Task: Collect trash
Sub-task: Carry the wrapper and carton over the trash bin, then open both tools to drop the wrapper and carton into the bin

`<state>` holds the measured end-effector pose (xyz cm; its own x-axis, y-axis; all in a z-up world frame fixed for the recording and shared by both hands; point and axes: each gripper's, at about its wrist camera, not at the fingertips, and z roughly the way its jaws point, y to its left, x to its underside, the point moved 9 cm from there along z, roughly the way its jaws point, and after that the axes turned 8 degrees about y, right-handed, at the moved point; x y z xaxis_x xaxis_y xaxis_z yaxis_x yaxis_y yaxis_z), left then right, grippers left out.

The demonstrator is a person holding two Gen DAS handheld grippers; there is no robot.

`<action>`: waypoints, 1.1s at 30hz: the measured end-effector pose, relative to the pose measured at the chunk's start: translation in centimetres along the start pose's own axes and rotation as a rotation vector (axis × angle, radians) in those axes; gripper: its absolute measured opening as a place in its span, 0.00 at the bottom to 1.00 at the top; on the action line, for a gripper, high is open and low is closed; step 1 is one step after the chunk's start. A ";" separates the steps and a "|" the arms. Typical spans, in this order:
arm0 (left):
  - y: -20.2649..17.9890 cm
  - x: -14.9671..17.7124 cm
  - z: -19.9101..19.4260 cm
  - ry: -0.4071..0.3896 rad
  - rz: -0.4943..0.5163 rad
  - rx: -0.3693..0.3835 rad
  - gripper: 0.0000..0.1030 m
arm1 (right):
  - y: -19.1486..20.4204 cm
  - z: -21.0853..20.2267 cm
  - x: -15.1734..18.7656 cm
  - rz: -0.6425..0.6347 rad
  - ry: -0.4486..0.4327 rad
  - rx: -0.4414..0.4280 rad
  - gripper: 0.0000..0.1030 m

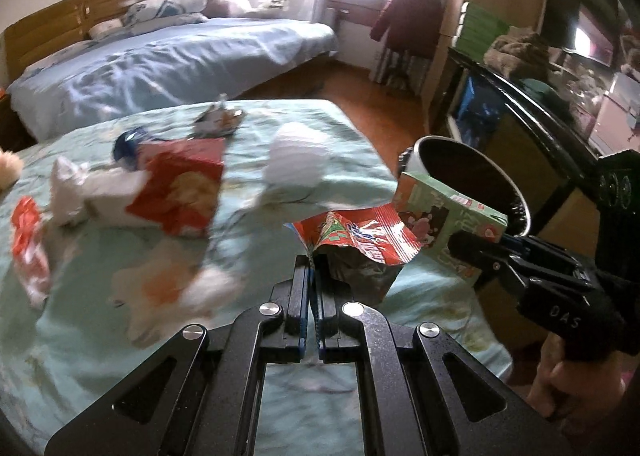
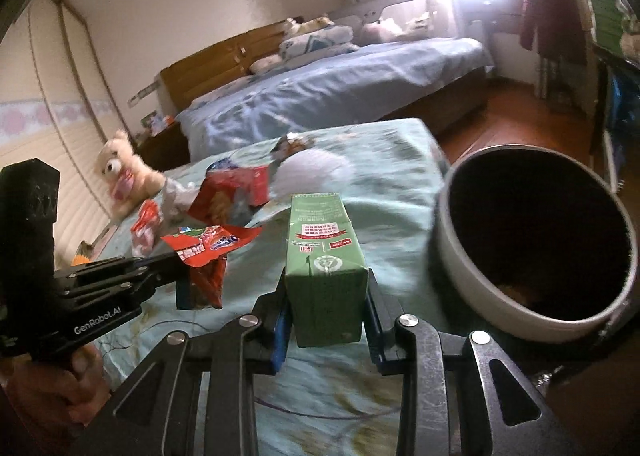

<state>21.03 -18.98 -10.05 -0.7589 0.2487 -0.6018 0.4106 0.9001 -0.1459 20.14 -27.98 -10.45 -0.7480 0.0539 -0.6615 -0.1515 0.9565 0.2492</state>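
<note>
Black left claw [image 1: 313,268] clamped on red snack wrapper [image 1: 360,232], lifted over bed. Right claw [image 2: 326,296] gripping green carton [image 2: 322,256], raised beside white bin [image 2: 532,240]. More trash behind on green bedspread [image 1: 120,336]: red box [image 1: 180,192], crumpled tissue [image 1: 68,192].

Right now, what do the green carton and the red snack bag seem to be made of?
Green carton: likely coated paperboard, with a matte printed face and sharp folded edges. Red snack bag: probably thin plastic film with a foil lining; it is crinkled, glossy outside, silvery-grey inside.
</note>
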 end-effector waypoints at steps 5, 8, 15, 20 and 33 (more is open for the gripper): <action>-2.2 -0.9 0.6 -0.002 0.034 0.023 0.02 | -2.6 -1.4 0.0 0.041 -0.019 0.038 0.30; -3.4 -1.4 1.0 0.000 0.051 0.034 0.02 | -3.9 -2.3 0.0 0.051 -0.033 0.072 0.30; -5.9 -2.6 1.9 0.000 0.089 0.054 0.02 | -6.4 -4.0 -0.2 0.079 -0.057 0.114 0.30; -7.3 -3.5 2.5 0.001 0.110 0.068 0.02 | -8.2 -4.6 -0.2 0.106 -0.063 0.142 0.31; -11.9 -6.0 5.2 0.015 0.181 0.089 0.02 | -12.7 -4.9 -0.9 0.158 -0.041 0.232 0.31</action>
<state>23.33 -33.04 -8.72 -0.6761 0.4092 -0.6127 0.5834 0.8053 -0.1059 19.57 -41.54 -9.52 -0.7232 0.2141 -0.6567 0.1203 0.9753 0.1855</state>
